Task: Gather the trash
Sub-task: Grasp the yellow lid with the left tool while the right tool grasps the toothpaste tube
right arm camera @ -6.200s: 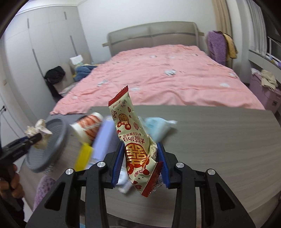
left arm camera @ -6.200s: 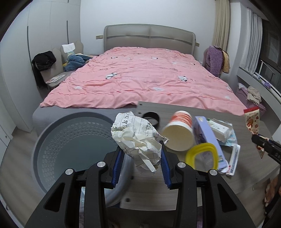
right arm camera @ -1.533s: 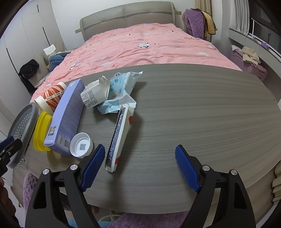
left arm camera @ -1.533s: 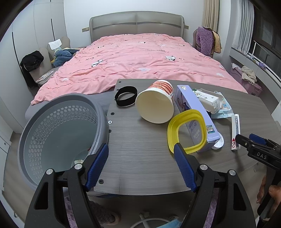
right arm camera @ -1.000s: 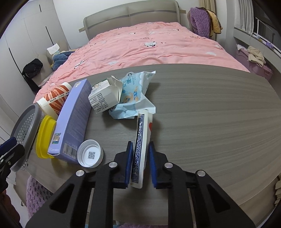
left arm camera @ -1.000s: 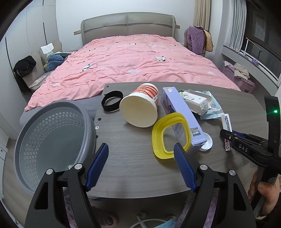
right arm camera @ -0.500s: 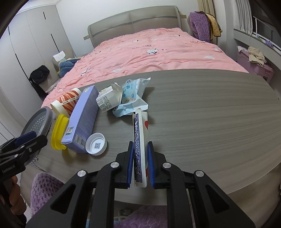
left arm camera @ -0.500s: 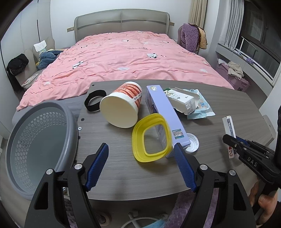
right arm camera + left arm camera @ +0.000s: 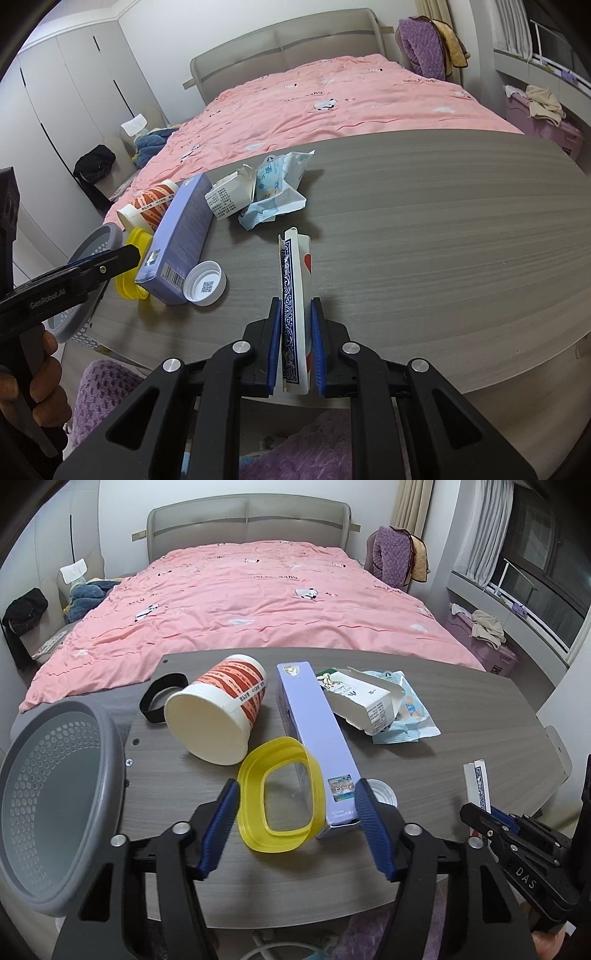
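Observation:
My right gripper [image 9: 294,306] is shut on a flat playing-card box [image 9: 293,280] with a blue pattern and a red heart, held above the table's near edge; it also shows in the left wrist view [image 9: 478,786]. My left gripper [image 9: 297,797] is open, its fingers on either side of a yellow ring lid [image 9: 275,801] and the near end of a long lilac box [image 9: 314,734]. A paper cup [image 9: 218,709] lies on its side. A grey perforated bin [image 9: 51,812] stands at the table's left end.
On the grey wood table [image 9: 443,236] lie a white carton [image 9: 360,701], a blue wipes packet [image 9: 410,720], a white cap [image 9: 205,282] and a black ring [image 9: 160,698]. A pink bed [image 9: 258,598] lies beyond.
My right gripper closed on the card box and lifted it off the table. My left gripper moved right and forward to the yellow lid and narrowed somewhat.

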`<state>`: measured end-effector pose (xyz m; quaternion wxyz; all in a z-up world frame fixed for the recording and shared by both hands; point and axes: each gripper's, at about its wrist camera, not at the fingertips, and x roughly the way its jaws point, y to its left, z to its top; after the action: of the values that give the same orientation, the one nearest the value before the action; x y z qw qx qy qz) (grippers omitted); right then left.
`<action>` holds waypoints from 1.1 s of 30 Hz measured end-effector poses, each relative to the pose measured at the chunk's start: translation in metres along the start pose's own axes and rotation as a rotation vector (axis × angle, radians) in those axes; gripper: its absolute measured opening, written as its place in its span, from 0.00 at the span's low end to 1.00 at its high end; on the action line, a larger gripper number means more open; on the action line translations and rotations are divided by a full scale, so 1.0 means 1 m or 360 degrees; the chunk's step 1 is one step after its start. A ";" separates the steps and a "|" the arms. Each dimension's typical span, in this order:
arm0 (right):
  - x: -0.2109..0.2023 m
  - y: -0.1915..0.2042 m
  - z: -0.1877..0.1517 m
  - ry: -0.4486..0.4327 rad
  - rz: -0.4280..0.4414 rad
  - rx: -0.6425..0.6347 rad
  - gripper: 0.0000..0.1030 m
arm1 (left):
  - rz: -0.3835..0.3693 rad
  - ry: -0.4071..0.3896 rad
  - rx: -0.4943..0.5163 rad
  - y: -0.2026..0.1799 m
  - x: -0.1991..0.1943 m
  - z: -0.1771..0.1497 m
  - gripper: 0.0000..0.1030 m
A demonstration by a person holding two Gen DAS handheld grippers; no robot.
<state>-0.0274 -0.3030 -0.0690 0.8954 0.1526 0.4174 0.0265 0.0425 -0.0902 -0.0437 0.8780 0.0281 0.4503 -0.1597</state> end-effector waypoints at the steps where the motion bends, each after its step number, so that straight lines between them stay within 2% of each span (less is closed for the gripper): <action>1: 0.000 0.000 -0.001 0.0001 0.0001 0.0003 0.15 | -0.0008 0.0013 -0.0004 0.000 0.002 0.000 0.51; 6: 0.003 -0.001 -0.001 0.0004 0.0008 0.0008 0.15 | -0.0059 0.0043 -0.0025 0.003 0.007 -0.001 0.34; 10: 0.004 0.000 -0.001 0.0007 0.0005 0.0004 0.15 | -0.0096 0.0036 0.0000 0.001 0.006 0.000 0.07; 13: 0.003 0.001 -0.001 0.0008 0.0002 0.0001 0.15 | -0.0112 0.0033 0.0013 0.001 0.006 -0.001 0.04; 23: -0.002 0.017 0.006 -0.0006 -0.0007 -0.0043 0.15 | -0.0111 -0.0057 0.0012 0.013 -0.019 -0.005 0.04; 27: -0.008 0.032 0.013 -0.0030 0.0019 -0.0080 0.15 | -0.0065 -0.0125 0.0016 0.026 -0.037 -0.011 0.04; 33: -0.019 0.073 0.030 -0.0087 0.0095 -0.0188 0.15 | 0.0073 -0.0225 -0.0044 0.065 -0.059 -0.016 0.04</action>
<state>-0.0113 -0.2443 -0.0157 0.9127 0.1126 0.3858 0.0737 0.0179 -0.0104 -0.0116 0.9114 0.0151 0.3885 -0.1349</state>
